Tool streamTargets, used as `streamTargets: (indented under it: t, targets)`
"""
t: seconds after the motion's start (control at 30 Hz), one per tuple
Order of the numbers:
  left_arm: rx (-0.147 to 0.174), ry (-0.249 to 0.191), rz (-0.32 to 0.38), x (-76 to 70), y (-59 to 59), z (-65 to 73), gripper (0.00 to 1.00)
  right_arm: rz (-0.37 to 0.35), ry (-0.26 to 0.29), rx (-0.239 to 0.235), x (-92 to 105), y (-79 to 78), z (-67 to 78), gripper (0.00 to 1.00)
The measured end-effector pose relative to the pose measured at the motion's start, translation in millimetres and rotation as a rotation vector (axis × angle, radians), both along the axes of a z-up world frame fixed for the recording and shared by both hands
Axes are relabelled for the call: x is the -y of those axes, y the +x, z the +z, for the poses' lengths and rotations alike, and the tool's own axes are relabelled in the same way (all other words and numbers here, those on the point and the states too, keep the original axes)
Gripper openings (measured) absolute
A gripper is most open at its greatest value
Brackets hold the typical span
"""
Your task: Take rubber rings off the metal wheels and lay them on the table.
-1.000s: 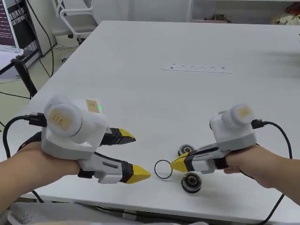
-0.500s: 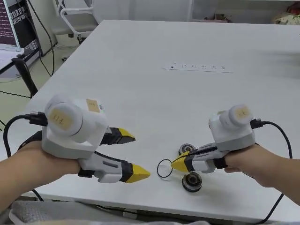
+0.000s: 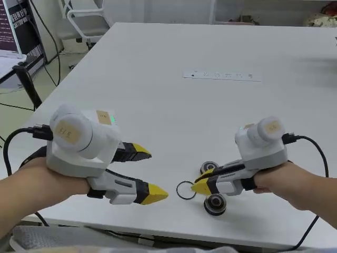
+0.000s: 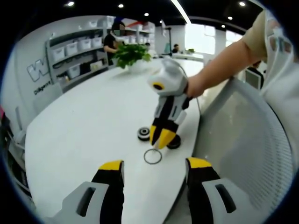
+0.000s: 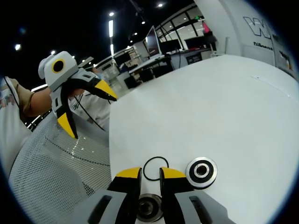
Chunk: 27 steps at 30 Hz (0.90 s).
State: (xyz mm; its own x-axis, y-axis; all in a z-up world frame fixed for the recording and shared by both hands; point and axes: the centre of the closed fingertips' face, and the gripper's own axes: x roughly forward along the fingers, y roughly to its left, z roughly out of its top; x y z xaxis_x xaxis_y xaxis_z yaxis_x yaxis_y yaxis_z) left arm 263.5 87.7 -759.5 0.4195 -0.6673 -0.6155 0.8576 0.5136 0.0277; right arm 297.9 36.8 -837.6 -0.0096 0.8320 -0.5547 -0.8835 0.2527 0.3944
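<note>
A thin black rubber ring [image 3: 185,190] lies flat on the white table [image 3: 174,105] near the front edge, also seen as the ring [image 4: 153,156] and the ring [image 5: 155,168]. My right gripper [image 3: 202,181] points left with its tips at the ring's right edge, jaws a narrow gap apart and nothing between them. One metal wheel [image 3: 209,168] lies just behind it and another wheel [image 3: 215,204] just in front. My left gripper [image 3: 149,174] hovers left of the ring, wide open and holding nothing. The right gripper [image 4: 162,138] faces the left gripper [image 5: 88,108].
A flat white power strip [image 3: 221,76] lies mid-table, far from the work. The table's front edge [image 3: 158,232] runs just below the grippers. An office chair [image 3: 84,21] and cables stand off the far left corner.
</note>
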Motion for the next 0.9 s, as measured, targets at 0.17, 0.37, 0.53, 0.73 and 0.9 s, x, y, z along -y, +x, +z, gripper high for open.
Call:
streamTargets:
  t: [0.17,0.37,0.53,0.73,0.9]
  targets:
    - [-0.001,0.001,-0.003,1.3,0.5,0.4,0.54,-0.003,0.018,-0.009,0.4,-1.9,5.1,0.16]
    - [-0.008,0.006,-0.005,3.2,1.6,-1.0,0.53,-0.006,0.039,-0.006,4.2,-3.8,12.7,0.18]
    - [-0.011,0.011,-0.013,6.2,3.4,-2.0,0.53,-0.015,0.057,-0.004,10.9,-3.4,18.6,0.19]
    - [-0.015,0.022,-0.03,12.3,6.0,-3.0,0.53,-0.029,0.066,0.003,20.9,-3.0,22.2,0.2]
    - [-0.013,0.027,-0.044,16.5,9.3,-0.1,0.52,-0.041,0.081,0.006,27.0,-3.9,26.1,0.21]
